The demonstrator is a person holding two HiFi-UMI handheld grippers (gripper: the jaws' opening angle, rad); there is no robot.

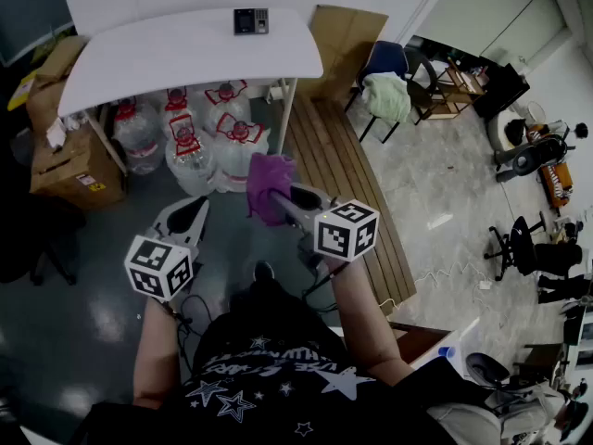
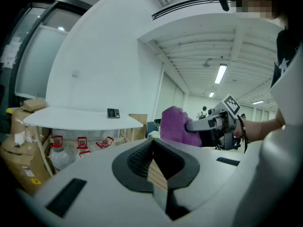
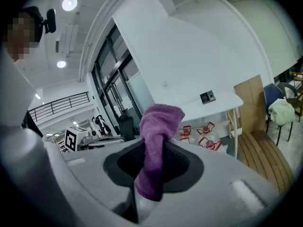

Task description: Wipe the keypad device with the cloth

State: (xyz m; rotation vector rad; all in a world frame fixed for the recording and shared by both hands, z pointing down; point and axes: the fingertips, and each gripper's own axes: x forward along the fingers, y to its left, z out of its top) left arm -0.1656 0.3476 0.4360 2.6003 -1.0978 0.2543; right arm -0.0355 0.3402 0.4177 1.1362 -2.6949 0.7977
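White counter (image 1: 167, 58) stands ahead of you, water bottles (image 1: 199, 137) stowed beneath. Your left gripper (image 1: 196, 208) hangs well short of it, jaws together on nothing. Right gripper (image 1: 283, 202) alongside, jaws clamped on the purple cloth (image 1: 267, 179). Keypad device (image 1: 251, 20) sits at the counter's far edge.

A purple terry cloth (image 1: 268, 190) stands out against the pale grey left gripper (image 1: 190, 213) and right gripper (image 1: 275, 196), their cubes (image 1: 159, 267) patterned with black-and-white square markers. Beyond them, a small dark grey keypad device (image 1: 250, 20) shows against a white curved tabletop (image 1: 167, 54). Clear water bottles (image 1: 199, 133) carry red caps and handles, the cardboard boxes (image 1: 69, 160) are brown, and the person's black shirt (image 1: 269, 369) bears white stars.
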